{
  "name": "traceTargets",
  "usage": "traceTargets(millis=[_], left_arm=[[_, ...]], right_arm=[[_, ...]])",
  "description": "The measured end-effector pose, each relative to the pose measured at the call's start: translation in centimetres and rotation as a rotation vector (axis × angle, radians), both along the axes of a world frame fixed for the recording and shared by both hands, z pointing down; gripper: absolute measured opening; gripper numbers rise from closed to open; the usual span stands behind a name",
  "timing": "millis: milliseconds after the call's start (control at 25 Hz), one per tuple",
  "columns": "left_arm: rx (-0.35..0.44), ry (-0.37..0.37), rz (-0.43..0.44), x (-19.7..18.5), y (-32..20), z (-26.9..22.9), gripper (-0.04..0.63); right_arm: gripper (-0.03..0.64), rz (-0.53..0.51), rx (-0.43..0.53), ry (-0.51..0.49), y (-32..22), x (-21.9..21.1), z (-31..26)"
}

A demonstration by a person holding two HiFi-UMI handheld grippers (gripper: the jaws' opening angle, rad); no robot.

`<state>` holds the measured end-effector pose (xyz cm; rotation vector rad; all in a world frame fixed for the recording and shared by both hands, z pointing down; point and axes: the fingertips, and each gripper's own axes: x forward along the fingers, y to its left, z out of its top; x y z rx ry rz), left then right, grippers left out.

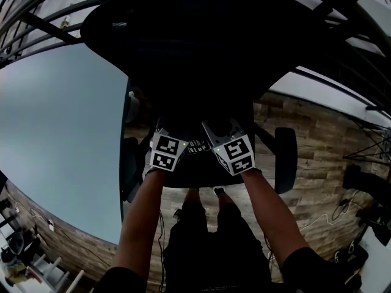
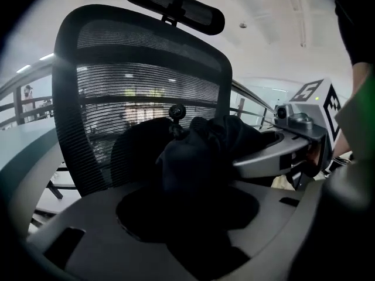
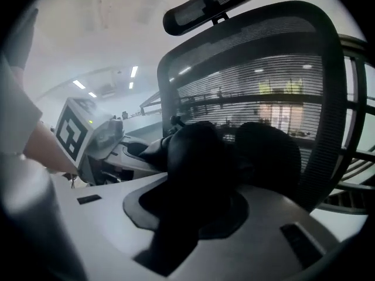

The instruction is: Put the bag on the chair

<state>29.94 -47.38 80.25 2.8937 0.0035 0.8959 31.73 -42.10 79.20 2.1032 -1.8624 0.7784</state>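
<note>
Two grippers, one bag, one office chair (image 3: pixel 319 98) — tallied so across the three views. Counted also two marker cubes (image 1: pixel 168 152) (image 1: pixel 235 154), two armrests (image 1: pixel 129 163) (image 1: pixel 285 160), one headrest (image 2: pixel 174 7), one mesh backrest (image 2: pixel 140 81) and two bare forearms (image 1: pixel 143 218) (image 1: pixel 269 212).

Found the bag (image 2: pixel 202 151) on the chair, straight ahead of both grippers and bunched against the lower backrest, with folds of it running back into the gap of each pair of jaws. Read the left gripper (image 2: pixel 187 224) as released: grey jaws wide apart, black fabric lying loose between them, no pinch to be made out. Read the right gripper (image 3: pixel 187 215) likewise as parted, with a dark fold in the gap and nothing visibly pressed. Placed the two grippers side by side, close together, each one's grey jaw showing at the bag in the other's view.

Noted the bag as black, soft and crumpled, matte, humped into a rounded heap and topped with a small round dark knob (image 2: pixel 177 111). Could not tell whether a second rounded black mass (image 2: pixel 137 148) beside it belonged to bag or chair. From the head view made out only darkness ahead of the cubes — could not separate bag from chair there.
</note>
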Motion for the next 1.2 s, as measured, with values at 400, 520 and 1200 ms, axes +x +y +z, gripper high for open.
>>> traceTargets(millis=[400, 520, 1200], left_arm=[[-0.021, -0.045, -0.033, -2.4, 0.5, -0.7, 0.286], [-0.042, -0.038, -0.067, -3.5, 0.8, -1.8, 0.286], [-0.033, 0.082, -0.128, -6.1, 5.7, -13.2, 0.207]], right_arm=[[0.253, 0.108, -0.120, -0.009, 3.7, 2.0, 1.4], [0.261, 0.112, -0.109, 0.000, 4.9, 2.0, 0.0], [0.102, 0.188, -0.005, 0.144, 10.0, 1.4, -11.5]])
